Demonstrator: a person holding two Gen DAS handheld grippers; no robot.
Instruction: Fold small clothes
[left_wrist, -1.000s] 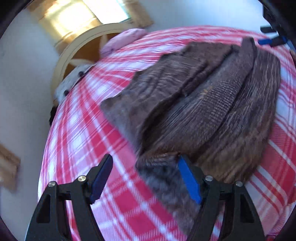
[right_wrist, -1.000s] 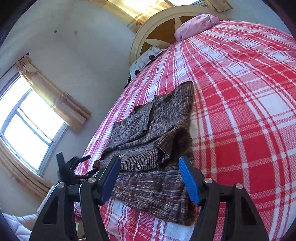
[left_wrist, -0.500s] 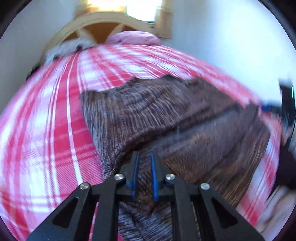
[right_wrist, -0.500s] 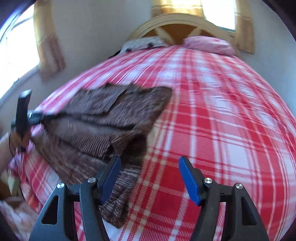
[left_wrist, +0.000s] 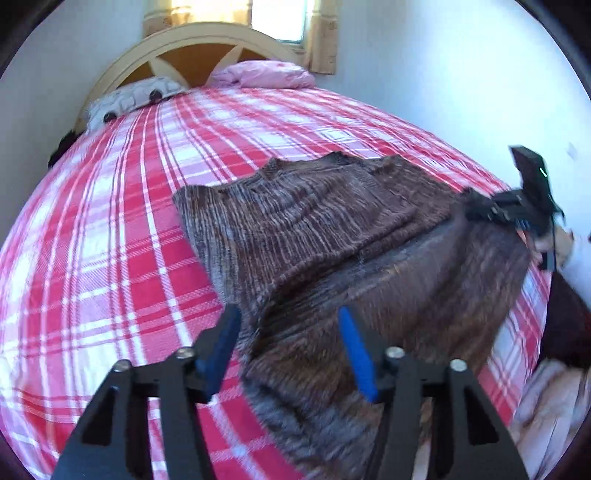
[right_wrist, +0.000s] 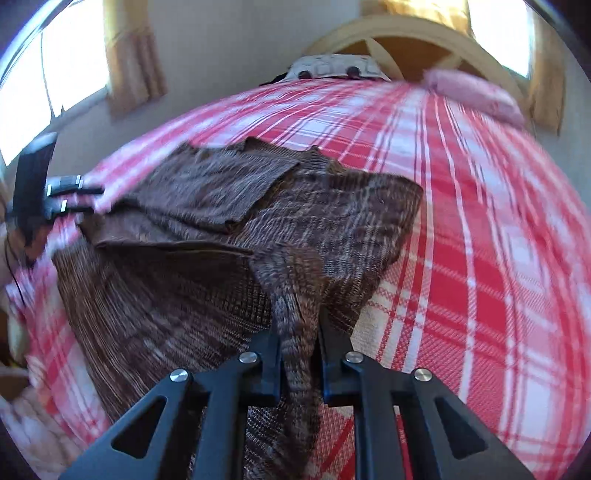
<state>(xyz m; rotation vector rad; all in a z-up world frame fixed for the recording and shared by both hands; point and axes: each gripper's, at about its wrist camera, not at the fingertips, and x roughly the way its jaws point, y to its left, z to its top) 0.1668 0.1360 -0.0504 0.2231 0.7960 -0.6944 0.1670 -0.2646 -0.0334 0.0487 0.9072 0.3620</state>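
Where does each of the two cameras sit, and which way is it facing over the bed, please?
Left wrist: on the left gripper, jaws open over the brown sweater, facing the headboard; right gripper far right.
Right wrist: on the right gripper, pinching a sweater fold, facing the headboard; left gripper at far left.
Shared: sweater, plaid bedspread, pillows.

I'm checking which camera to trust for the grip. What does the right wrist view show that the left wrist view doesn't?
Only the right wrist view: the right gripper, jaws just closed, pinching a bunched ridge of the brown knitted sweater, plus a side window.

Only the left wrist view: the left gripper, jaws just reopened, pads clear of the knit.

Both: the sweater on the red-and-white plaid bedspread, the arched wooden headboard, and the pink pillow.
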